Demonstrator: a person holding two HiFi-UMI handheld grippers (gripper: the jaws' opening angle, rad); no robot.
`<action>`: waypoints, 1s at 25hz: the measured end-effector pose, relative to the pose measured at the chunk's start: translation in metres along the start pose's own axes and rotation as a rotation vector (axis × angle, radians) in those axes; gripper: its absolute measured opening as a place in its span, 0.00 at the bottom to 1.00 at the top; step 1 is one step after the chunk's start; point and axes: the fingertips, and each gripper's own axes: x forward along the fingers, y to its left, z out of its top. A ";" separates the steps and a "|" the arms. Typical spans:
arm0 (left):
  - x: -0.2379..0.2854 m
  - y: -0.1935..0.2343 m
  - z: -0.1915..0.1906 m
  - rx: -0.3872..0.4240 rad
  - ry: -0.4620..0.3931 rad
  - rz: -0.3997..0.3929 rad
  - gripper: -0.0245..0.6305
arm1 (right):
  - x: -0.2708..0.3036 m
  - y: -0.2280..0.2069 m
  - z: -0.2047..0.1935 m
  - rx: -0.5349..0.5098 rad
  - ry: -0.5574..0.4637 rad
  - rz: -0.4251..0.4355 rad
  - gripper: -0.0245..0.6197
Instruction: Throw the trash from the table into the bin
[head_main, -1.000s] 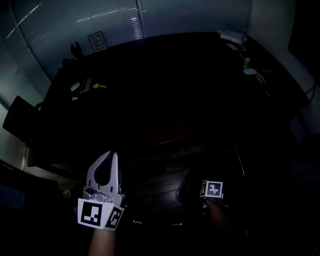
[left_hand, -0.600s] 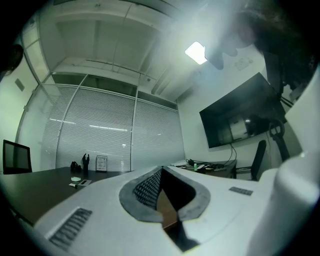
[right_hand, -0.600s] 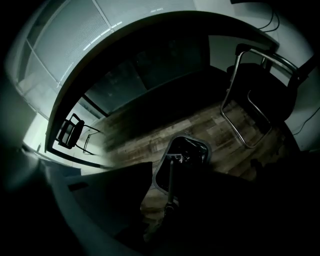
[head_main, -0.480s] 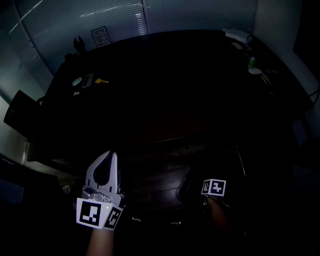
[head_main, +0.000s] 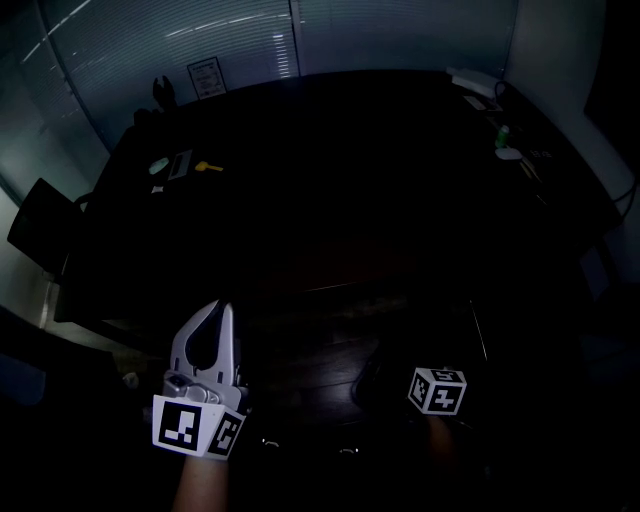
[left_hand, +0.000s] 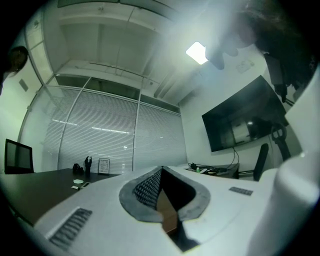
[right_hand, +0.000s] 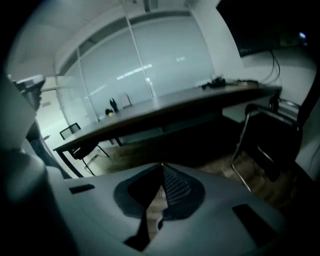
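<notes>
The marker cube (head_main: 437, 390) on the right gripper (right_hand: 161, 172) has slid a little down and to the right in the head view and tipped, so its top face now shows. The left gripper (head_main: 220, 312) sits just where it was. The right jaws have just been closing and now meet tip to tip with nothing between them; only floor shows through the gap behind. That gripper hangs low and angles toward the floor, facing the edge of the table (head_main: 330, 180) and a chair (right_hand: 265, 150) beside it. This suits a hand busy near floor level, where a bin would likely stand. No bin can be made out, though, because the floor around the cube is too dark.

The left jaws are also pressed together and empty. Held about level and off to the side, that gripper seems parked clear of the right hand's work, ready for the next reach.

What may be the trash lies well away, at the table's far left corner: a pale round thing (head_main: 158, 166) and a yellow piece (head_main: 206, 167) just beside it. More small clutter (head_main: 503, 150) lies at the far right end. Which of these count as trash is too small to tell.
</notes>
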 end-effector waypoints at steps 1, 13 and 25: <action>-0.001 0.001 0.002 -0.002 -0.004 0.001 0.04 | -0.010 0.008 0.017 -0.018 -0.055 0.011 0.05; -0.009 0.008 0.023 -0.015 -0.032 -0.024 0.04 | -0.121 0.096 0.188 -0.238 -0.567 0.067 0.05; -0.044 0.073 0.044 -0.036 -0.048 0.095 0.04 | -0.166 0.200 0.283 -0.375 -0.811 0.112 0.05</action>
